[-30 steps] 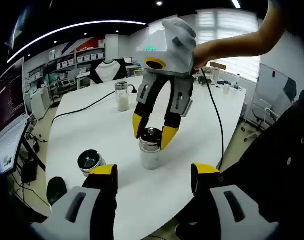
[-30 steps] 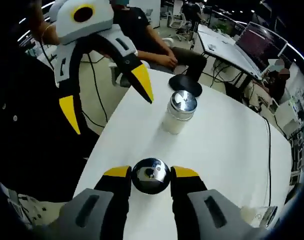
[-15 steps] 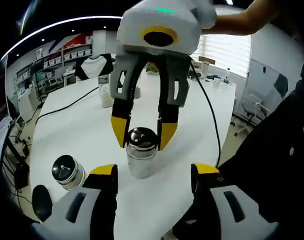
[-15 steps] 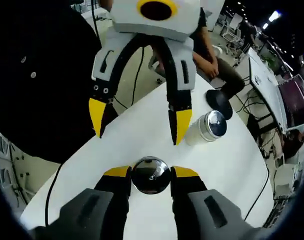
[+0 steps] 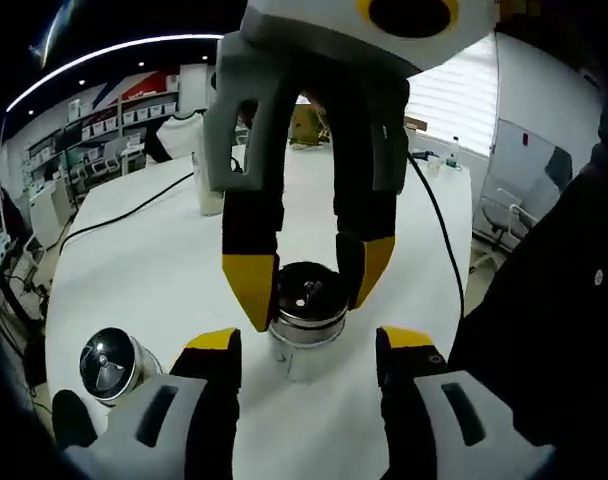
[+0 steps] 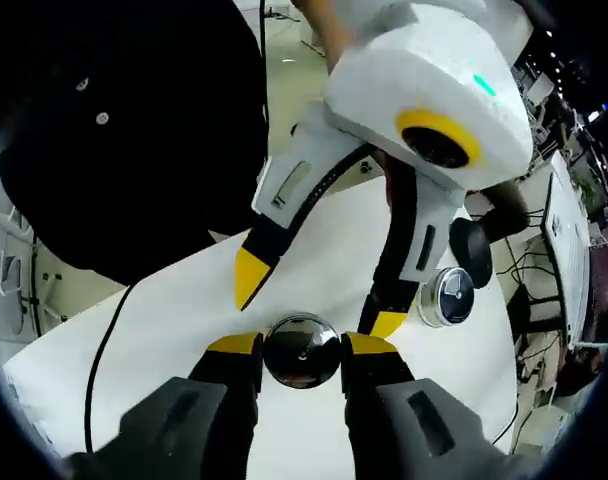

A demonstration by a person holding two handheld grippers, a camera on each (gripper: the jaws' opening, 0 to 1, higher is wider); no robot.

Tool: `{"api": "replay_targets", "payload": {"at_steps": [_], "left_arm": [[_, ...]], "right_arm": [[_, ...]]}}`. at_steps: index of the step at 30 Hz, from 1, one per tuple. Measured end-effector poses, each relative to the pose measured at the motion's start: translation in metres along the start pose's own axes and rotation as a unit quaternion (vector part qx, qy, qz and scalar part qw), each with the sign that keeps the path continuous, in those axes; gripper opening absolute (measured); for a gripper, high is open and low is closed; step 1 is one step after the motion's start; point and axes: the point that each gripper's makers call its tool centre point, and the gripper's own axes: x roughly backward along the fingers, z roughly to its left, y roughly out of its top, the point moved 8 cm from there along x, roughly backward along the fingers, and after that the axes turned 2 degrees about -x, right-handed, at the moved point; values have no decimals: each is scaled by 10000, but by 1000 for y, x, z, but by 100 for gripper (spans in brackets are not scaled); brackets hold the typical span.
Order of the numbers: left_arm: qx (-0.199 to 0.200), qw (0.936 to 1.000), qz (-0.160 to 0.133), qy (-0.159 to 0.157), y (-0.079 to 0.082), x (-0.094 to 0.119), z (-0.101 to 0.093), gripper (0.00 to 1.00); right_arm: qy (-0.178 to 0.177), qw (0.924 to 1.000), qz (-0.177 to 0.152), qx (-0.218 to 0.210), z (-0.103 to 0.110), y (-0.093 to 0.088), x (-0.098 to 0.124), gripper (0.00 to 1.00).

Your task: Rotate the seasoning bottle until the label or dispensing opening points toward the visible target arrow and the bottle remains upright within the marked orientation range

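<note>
The seasoning bottle (image 5: 306,330) stands upright on the white table (image 5: 134,260); it is clear with a chrome lid (image 6: 301,350). My right gripper (image 6: 301,345) is shut on that lid from above. In the left gripper view the right gripper (image 5: 311,282) reaches down from the top, yellow tips on both sides of the lid. My left gripper (image 5: 308,342) is open, its tips flanking the bottle's lower part without touching it. In the right gripper view the left gripper (image 6: 318,298) comes in from above, just beyond the lid.
A second chrome-lidded bottle (image 5: 106,362) stands at the table's near left, also seen as the second bottle (image 6: 446,295). A third jar (image 5: 212,190) and a black cable (image 5: 134,215) lie farther back. A person in dark clothes (image 5: 554,300) stands close on the right.
The left gripper has closed in on the bottle, so the bottle looks larger between its tips. The right gripper's view has rolled around the lid while it stays shut on it.
</note>
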Motion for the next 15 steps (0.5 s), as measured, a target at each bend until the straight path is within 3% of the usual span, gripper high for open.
{"api": "replay_targets", "payload": {"at_steps": [3,4,5,11,15], "left_arm": [[-31,10000,-58,-75,-3,-6,1,53],[91,9995,-299,-109,-1,-8,2,52],[182,9992,-343,-121,-1,-9,3,50],[3,9995,-242,-200,-3,-16,9,37],[-114,9993,-257,-263,-3,-18,10,36]], "right_arm": [[18,10000,-83,-47,-1,-2,0,28],[16,9999,-120,-87,-1,-3,0,28],[13,9998,-158,-144,-2,-4,0,28],[-16,9989,-316,-358,-2,-8,0,28],[-66,9973,-449,-576,-3,-11,0,28]]}}
